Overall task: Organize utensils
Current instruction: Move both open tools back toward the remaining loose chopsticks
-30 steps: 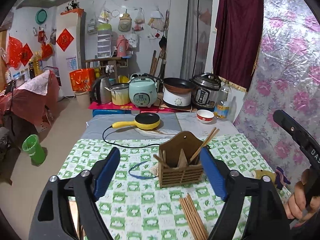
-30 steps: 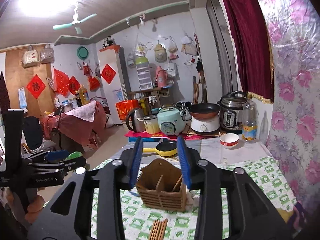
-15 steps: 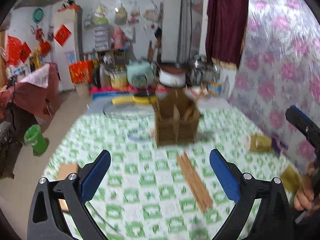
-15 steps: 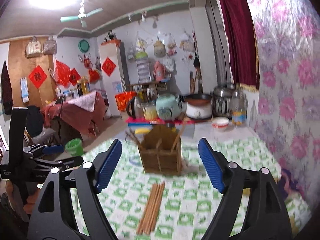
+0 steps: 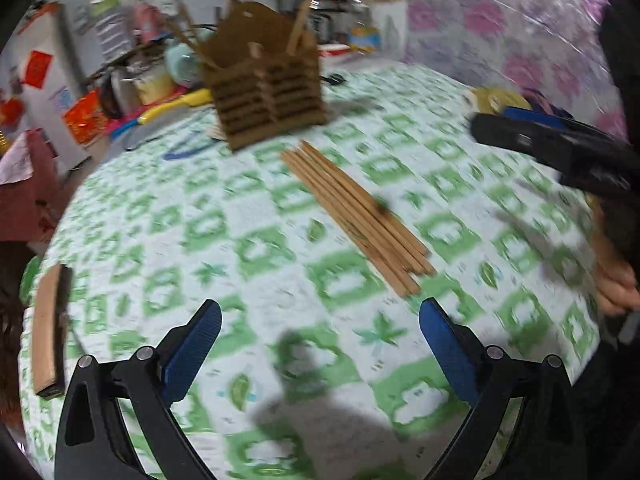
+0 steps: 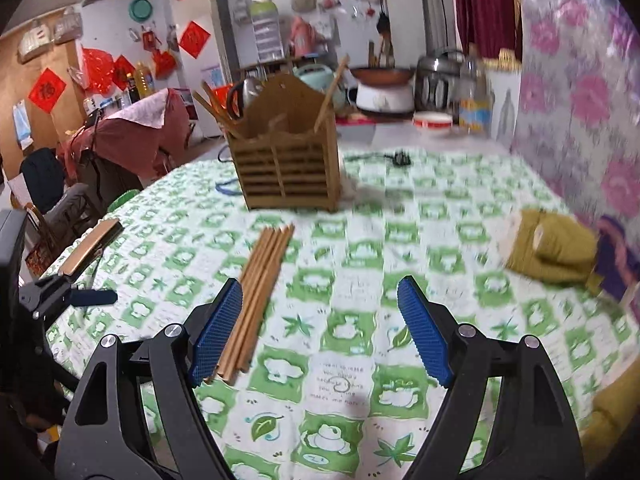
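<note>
Currently both the left gripper (image 5: 320, 344) and right gripper (image 6: 320, 328) stand wide open, empty. Chopsticks (image 6: 256, 296) lie bundled before the wooden holder (image 6: 288, 160): light, stiff, slippery; likely best pinched mid-length.

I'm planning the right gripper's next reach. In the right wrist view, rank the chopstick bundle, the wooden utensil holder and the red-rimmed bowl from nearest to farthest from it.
1. Chopstick bundle: lying flat on the tablecloth, its near end beside the left finger of the right gripper.
2. Wooden utensil holder: upright, mid-table, beyond the bundle's far end.
3. Red-rimmed bowl: far end, right of the holder.
</note>
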### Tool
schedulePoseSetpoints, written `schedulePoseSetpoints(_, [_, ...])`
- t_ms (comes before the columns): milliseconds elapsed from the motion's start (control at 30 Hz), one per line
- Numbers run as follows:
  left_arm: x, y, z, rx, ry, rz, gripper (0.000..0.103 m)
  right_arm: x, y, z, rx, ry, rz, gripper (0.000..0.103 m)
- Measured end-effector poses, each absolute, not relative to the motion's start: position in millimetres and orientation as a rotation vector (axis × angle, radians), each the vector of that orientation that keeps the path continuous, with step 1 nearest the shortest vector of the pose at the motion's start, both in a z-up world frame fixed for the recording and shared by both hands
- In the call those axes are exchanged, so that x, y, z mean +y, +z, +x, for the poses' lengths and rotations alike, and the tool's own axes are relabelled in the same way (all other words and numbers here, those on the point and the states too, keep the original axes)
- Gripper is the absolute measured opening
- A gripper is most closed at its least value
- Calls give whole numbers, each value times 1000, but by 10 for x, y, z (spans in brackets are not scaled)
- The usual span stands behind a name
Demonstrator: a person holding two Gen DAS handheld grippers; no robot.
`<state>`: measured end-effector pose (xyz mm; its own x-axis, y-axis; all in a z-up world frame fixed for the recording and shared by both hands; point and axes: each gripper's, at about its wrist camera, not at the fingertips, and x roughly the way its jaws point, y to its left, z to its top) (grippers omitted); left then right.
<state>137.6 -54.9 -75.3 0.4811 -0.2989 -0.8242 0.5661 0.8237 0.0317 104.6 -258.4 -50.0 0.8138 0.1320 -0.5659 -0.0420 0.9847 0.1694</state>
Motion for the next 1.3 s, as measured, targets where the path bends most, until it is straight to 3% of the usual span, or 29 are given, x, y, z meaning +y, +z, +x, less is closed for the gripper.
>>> schedulePoseSetpoints(233, [-654, -925, 1367, 982, -618, 346, 97, -2608, -803, 1160, 687, 116, 186, 78])
schedulePoseSetpoints(900, [-864, -1056, 1768, 1033, -590, 357, 97, -2832, -914, 1237, 714, 142, 333, 80])
schedulePoseSetpoints(1300, [-347, -968, 1908, 1011, -473, 230, 97, -2735, -1004, 1316, 806, 183, 275, 80])
